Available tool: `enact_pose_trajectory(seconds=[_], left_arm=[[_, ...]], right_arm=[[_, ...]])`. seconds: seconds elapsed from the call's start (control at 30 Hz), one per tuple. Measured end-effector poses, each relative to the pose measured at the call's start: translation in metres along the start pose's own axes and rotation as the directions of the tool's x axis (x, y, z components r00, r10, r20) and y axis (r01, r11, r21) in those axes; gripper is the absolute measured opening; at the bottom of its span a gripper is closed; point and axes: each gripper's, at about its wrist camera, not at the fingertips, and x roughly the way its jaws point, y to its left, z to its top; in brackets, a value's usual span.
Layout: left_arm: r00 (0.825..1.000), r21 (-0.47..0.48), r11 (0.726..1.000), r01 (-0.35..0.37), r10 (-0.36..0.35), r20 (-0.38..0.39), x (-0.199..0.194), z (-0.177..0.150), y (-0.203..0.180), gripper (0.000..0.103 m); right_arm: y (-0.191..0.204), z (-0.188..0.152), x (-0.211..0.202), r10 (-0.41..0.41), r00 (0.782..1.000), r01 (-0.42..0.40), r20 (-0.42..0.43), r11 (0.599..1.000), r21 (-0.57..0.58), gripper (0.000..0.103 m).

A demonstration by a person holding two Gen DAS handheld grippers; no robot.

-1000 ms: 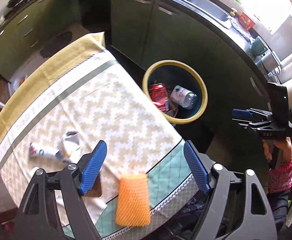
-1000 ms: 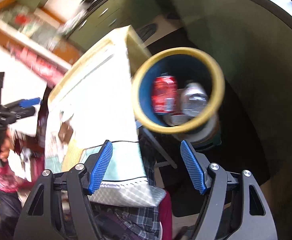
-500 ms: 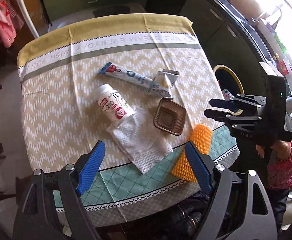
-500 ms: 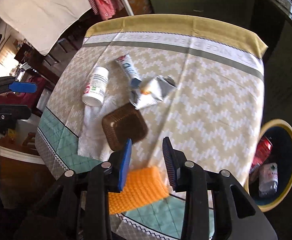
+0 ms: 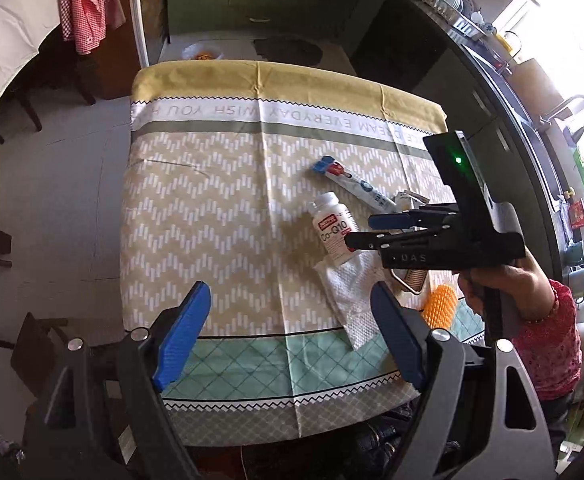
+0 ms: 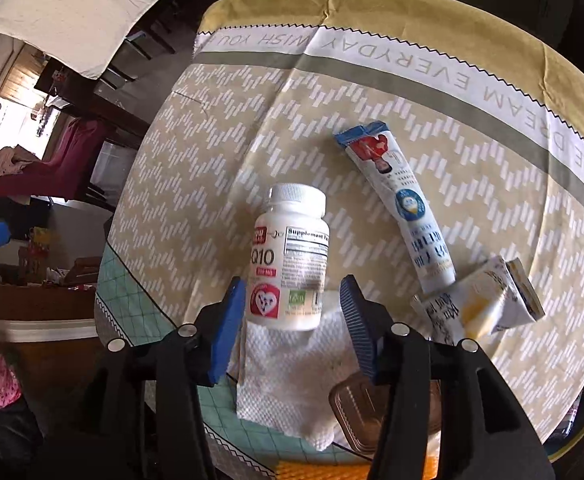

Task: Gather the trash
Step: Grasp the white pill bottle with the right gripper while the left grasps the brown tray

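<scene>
White pill bottle (image 6: 290, 256) lies on the tabletop (image 6: 196, 184), its base on a paper towel (image 6: 292, 376); right gripper (image 6: 290, 320), swung over from the bin, fingers reopening astride it, untouching; left gripper (image 5: 288, 340) open, empty.

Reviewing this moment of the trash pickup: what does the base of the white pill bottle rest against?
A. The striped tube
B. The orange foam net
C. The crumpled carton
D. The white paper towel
D. In the right wrist view the white pill bottle lies on its side with its base on the edge of the white paper towel, clear of the other litter.
</scene>
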Motion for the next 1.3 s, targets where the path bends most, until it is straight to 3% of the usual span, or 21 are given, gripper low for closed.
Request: enact_pose_trajectory(seconds=[0.3,0.47,0.63,0.77,0.9,1.07,1.17,1.23,1.3], left_arm=[[1.0,0.007,1.0,0.007,-0.007,-0.011,0.005,-0.008,0.013,0.078],[0.999,0.03,1.0,0.006,-0.005,-0.04,0.018,-0.009,0.001,0.078],[0.996,0.097,0.995,0.02,-0.011,-0.092,0.048,-0.007,-0.036,0.078],[0.988,0.18,0.983,0.044,-0.016,-0.152,0.087,-0.004,-0.08,0.078],[0.98,0.279,0.958,0.07,-0.014,-0.196,0.126,0.001,-0.125,0.077],[0.981,0.392,0.92,0.025,0.054,-0.189,0.158,0.011,-0.164,0.074],[0.974,0.408,0.913,0.016,0.078,-0.211,0.174,0.016,-0.174,0.064],[0.969,0.417,0.909,0.013,0.092,-0.231,0.184,0.017,-0.18,0.052],[0.965,0.426,0.905,0.007,0.105,-0.241,0.191,0.017,-0.184,0.048]], right_arm=[[0.014,0.024,0.045,-0.098,0.992,0.099,-0.077,0.995,0.001,0.047],[0.005,0.017,0.034,-0.061,0.998,0.062,-0.026,0.998,0.021,0.047],[-0.024,-0.014,-0.025,-0.047,0.996,0.044,0.072,0.998,0.05,0.047],[-0.062,-0.048,-0.069,-0.107,0.985,0.095,0.133,0.991,0.096,0.047],[-0.107,-0.086,-0.101,-0.142,0.976,0.114,0.168,0.979,0.17,0.047],[-0.157,-0.128,-0.129,-0.162,0.967,0.107,0.197,0.959,0.263,0.047],[-0.18,-0.149,-0.139,-0.171,0.965,0.104,0.201,0.946,0.307,0.047],[-0.193,-0.159,-0.141,-0.172,0.965,0.099,0.199,0.938,0.331,0.047],[-0.204,-0.168,-0.141,-0.171,0.965,0.094,0.197,0.933,0.347,0.047]])
